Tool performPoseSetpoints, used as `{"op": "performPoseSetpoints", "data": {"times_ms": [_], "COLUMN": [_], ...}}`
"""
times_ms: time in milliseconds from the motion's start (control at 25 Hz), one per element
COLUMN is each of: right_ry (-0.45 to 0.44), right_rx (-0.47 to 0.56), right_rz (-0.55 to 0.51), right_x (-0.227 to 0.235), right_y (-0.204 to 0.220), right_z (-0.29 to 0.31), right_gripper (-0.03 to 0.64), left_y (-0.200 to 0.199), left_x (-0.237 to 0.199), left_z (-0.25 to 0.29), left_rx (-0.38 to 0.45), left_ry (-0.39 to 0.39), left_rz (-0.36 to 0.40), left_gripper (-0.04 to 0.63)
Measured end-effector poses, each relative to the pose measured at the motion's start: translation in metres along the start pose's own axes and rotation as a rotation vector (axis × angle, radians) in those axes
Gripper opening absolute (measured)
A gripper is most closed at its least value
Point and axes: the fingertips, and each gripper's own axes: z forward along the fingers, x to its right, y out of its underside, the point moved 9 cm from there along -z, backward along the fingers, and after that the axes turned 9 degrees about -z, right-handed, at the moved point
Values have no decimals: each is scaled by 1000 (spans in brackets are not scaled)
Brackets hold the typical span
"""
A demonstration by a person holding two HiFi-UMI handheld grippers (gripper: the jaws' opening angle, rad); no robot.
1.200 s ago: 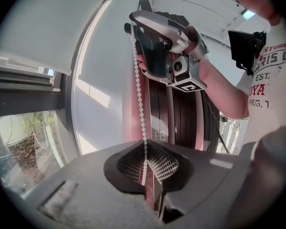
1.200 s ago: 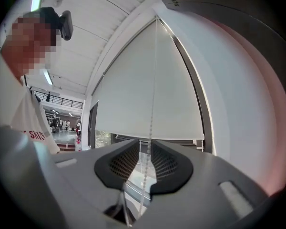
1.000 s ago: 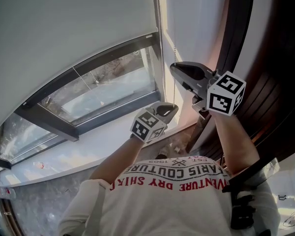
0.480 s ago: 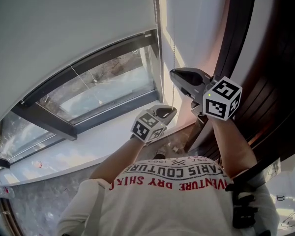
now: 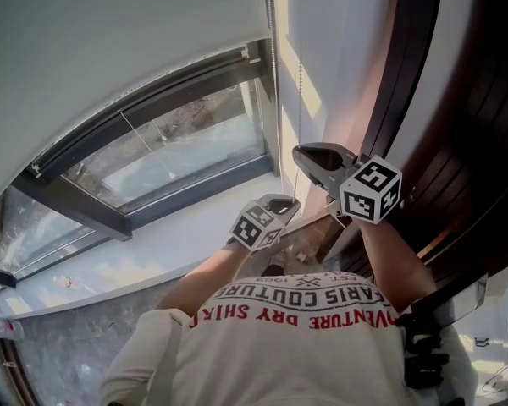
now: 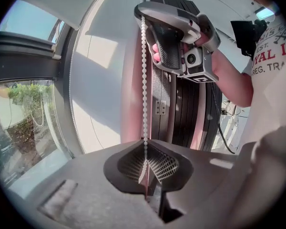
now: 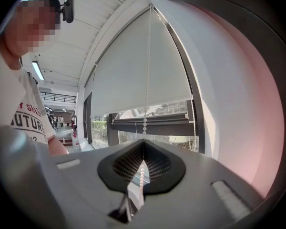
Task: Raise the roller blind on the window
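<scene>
The grey roller blind (image 5: 110, 49) covers the upper window, and below its lower edge shows the dark frame (image 5: 85, 210) and glass (image 5: 182, 155). A white bead chain (image 5: 299, 100) hangs beside the window's right edge. My right gripper (image 5: 301, 152) is shut on this chain, which climbs from its jaws (image 7: 143, 144) toward the blind's top (image 7: 148, 56). Lower down, my left gripper (image 5: 281, 201) is shut on the same chain (image 6: 144, 80), pinched at its jaws (image 6: 145, 152). In the left gripper view the right gripper (image 6: 142, 12) is directly above, with the chain taut between the two.
A white sill (image 5: 144, 248) runs under the window, with a speckled stone face (image 5: 76, 345) below it. Dark wooden slats (image 5: 466, 134) and a dark curved post (image 5: 406, 66) stand close on the right, beside a pale wall strip (image 5: 339, 49).
My right gripper has come down along the chain line, closer to the left gripper, which dropped slightly. The blind's lower edge sits a little higher, showing more of the dark frame.
</scene>
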Motion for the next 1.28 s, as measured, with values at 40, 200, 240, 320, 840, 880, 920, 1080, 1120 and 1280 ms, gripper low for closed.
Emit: {"op": "performPoseSetpoints", "data": {"times_ms": [40, 200, 240, 320, 840, 880, 920, 1080, 1120, 1280], "right_ry": [-1, -17, -22, -33, -29, -27, -25, -30, -32, -45], "right_rx": [-6, -21, -26, -25, 19, 13, 8, -2, -6, -15], "right_rz": [1, 28, 33, 52, 96, 92, 88, 78, 76, 77], "right_x": [-1, -12, -15, -20, -20, -20, -20, -21, -21, -21], "right_y": [4, 21, 26, 32, 31, 31, 30, 31, 31, 31], "right_z": [1, 5, 5, 5, 0, 0, -1, 0, 0, 3], "right_gripper": [5, 5, 5, 5, 6, 6, 6, 6, 6, 6], "left_y": [4, 23, 29, 37, -39, -52, -64, -114, -128, -189], "left_x": [-1, -4, -4, -5, -11, -11, -12, -15, -13, 5], "left_z": [1, 6, 6, 5, -57, -66, -75, -109, -117, -145], "left_rx": [-9, -53, -65, -71, 122, 150, 178, 302, 333, 422], "left_ry": [0, 20, 27, 34, 105, 108, 107, 121, 133, 173], "left_rz": [-1, -21, -33, -46, 14, 18, 19, 4, 5, 61], "left_gripper": [15, 17, 17, 17, 78, 77, 78, 77, 77, 25]}}
